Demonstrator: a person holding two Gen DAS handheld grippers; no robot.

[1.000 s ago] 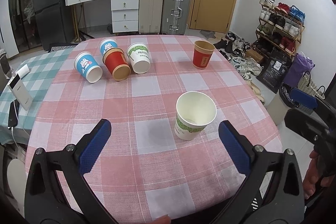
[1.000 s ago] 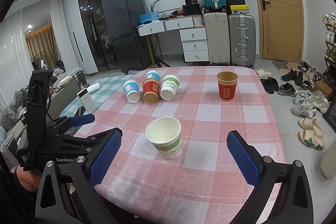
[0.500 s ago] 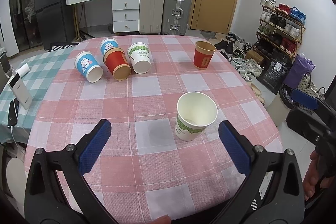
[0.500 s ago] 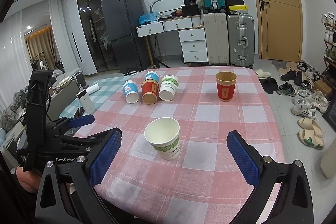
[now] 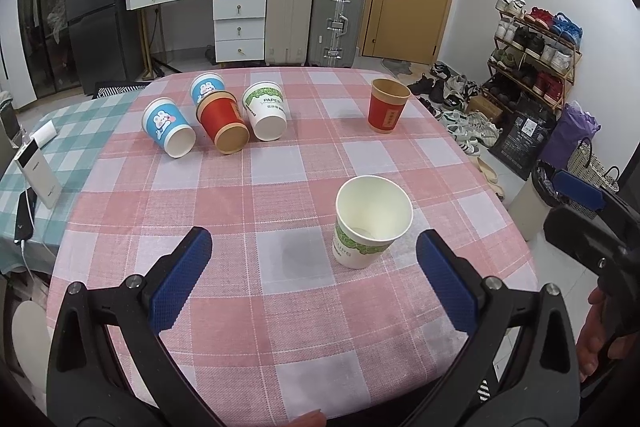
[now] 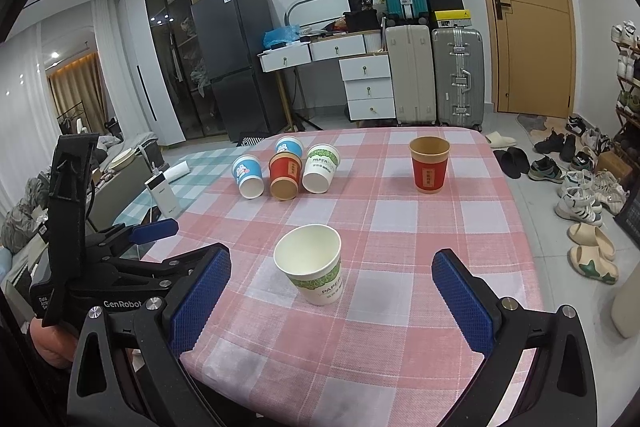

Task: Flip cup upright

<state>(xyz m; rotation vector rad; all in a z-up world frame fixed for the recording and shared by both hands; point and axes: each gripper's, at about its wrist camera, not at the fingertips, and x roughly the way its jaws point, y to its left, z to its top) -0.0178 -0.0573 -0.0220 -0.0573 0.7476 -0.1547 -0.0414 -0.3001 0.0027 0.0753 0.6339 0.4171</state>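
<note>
A white cup with a green band (image 5: 370, 223) stands upright near the table's front; it also shows in the right wrist view (image 6: 312, 265). A red cup (image 5: 388, 105) stands upright at the far right (image 6: 429, 163). At the far left several cups lie on their sides: a blue one (image 5: 168, 127), a red one (image 5: 222, 125), a white one (image 5: 266, 111), another blue one (image 5: 206, 87) behind. My left gripper (image 5: 312, 255) is open and empty, above the front edge. My right gripper (image 6: 332, 275) is open and empty, with the white cup between its fingers' line of sight.
The table has a pink checked cloth (image 5: 280, 187). A white power bank (image 5: 38, 173) and a phone stand on a green checked surface at the left. Suitcases, drawers and a fridge stand behind; shoes and a rack lie to the right.
</note>
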